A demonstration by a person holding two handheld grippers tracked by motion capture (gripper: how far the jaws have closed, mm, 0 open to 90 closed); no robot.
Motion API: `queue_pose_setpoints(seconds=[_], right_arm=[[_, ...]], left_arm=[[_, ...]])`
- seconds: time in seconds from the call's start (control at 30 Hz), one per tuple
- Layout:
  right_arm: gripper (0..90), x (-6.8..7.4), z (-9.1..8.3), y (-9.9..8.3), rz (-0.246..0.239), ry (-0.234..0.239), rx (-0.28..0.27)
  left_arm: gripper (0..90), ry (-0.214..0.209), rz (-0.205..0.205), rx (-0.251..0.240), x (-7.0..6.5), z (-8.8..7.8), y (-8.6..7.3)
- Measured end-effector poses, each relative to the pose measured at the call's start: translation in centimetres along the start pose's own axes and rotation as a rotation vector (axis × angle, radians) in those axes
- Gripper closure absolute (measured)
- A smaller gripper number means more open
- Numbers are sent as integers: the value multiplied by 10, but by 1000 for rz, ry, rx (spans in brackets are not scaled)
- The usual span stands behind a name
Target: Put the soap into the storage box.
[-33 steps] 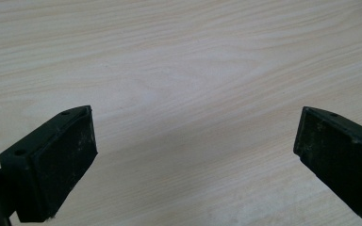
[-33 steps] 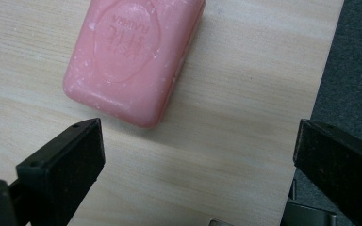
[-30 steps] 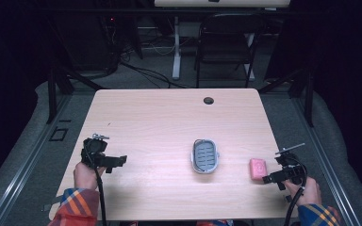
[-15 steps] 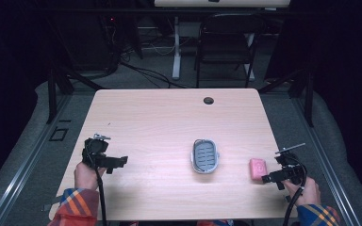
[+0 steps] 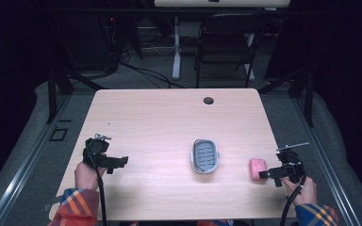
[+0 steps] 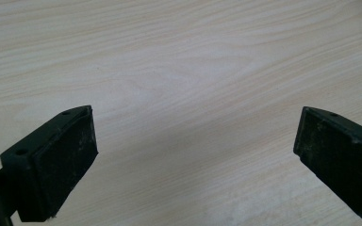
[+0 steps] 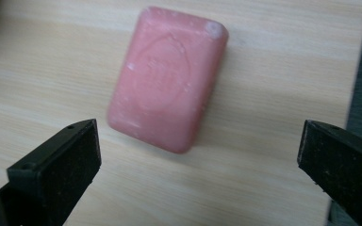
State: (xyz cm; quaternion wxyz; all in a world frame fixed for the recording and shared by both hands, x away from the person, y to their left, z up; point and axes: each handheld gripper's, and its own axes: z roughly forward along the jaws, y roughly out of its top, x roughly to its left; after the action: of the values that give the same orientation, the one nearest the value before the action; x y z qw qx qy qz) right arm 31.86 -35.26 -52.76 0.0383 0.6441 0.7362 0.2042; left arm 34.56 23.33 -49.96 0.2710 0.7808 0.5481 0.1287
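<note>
A pink bar of soap (image 7: 167, 77) lies flat on the wooden table (image 5: 160, 122), near the table's right edge. The right gripper (image 7: 198, 162) points at it from close by. Its two black jaws are wide apart. They have just been opening, and nothing is between them. In the right gripper view the soap sits just ahead of the jaws and a bit toward the left one. The jaws do not touch it. In the high view the right gripper (image 5: 266, 173) is just beside the soap (image 5: 257, 168), on the side by the table's edge.

The left gripper (image 5: 118, 162) is far away on the other side of the table, held low over the wood. Its jaws are wide apart too, with only bare table between them in the left gripper view.

A grey soap dish (image 5: 204, 156) with slots in its floor sits in the middle of the table. It is near the soap but not touching it.
</note>
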Motion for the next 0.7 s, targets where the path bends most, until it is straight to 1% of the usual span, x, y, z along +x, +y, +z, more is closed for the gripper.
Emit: queue_pose_setpoints(seconds=[0.03, 0.07, 0.1, 0.13, 0.17, 0.2, 0.27, 0.3, 0.33, 0.37, 0.4, 0.47, 0.5, 0.53, 0.57, 0.67, 0.7], right_arm=[[0, 0, 0, 1, 13, 13, -3], [0, 0, 0, 1, 13, 13, -3], [0, 2, 1, 3, 17, 4, 2], [0, 3, 0, 5, 1, -29, 23], [0, 3, 0, 5, 1, -29, 23], [0, 5, 3, 5, 12, -4, 14], [0, 9, 4, 8, 15, -31, 12], [0, 11, 5, 10, 27, -46, -1], [0, 14, 6, 13, 25, -58, 13], [0, 16, 7, 14, 25, -53, 22], [0, 17, 9, 15, 24, -60, 21], [0, 20, 11, 18, 13, -56, 45], [0, 22, 13, 18, 20, -54, 33], [0, 23, 13, 20, 10, -60, 42], [0, 24, 13, 21, 1, -66, 54], [0, 27, 16, 24, -1, -76, 51], [0, 28, 19, 26, -10, -75, 66]], left_arm=[[0, 3, 5, 2, -1, 0, 0], [0, 3, 5, 2, -1, 0, 0], [0, 3, 10, 6, -1, 0, 0], [0, 3, 10, 6, -1, 0, 0], [0, 1, 12, 6, -1, 1, 0], [0, 1, 13, 7, -1, 1, 0], [0, -1, 12, 7, -1, 1, 0], [0, -2, 12, 8, -1, 1, 0], [0, -1, 14, 8, 0, 1, 0], [0, -2, 16, 10, 0, 1, 0], [0, -2, 17, 11, 0, 1, 0], [0, -1, 24, 18, -2, 2, 0], [0, 0, 27, 19, -2, 2, 0], [0, 0, 27, 19, -2, 2, 0], [0, 1, 37, 21, -3, 2, 0], [0, 3, 37, 23, -4, 2, 0], [0, 3, 39, 23, -4, 2, 0]])
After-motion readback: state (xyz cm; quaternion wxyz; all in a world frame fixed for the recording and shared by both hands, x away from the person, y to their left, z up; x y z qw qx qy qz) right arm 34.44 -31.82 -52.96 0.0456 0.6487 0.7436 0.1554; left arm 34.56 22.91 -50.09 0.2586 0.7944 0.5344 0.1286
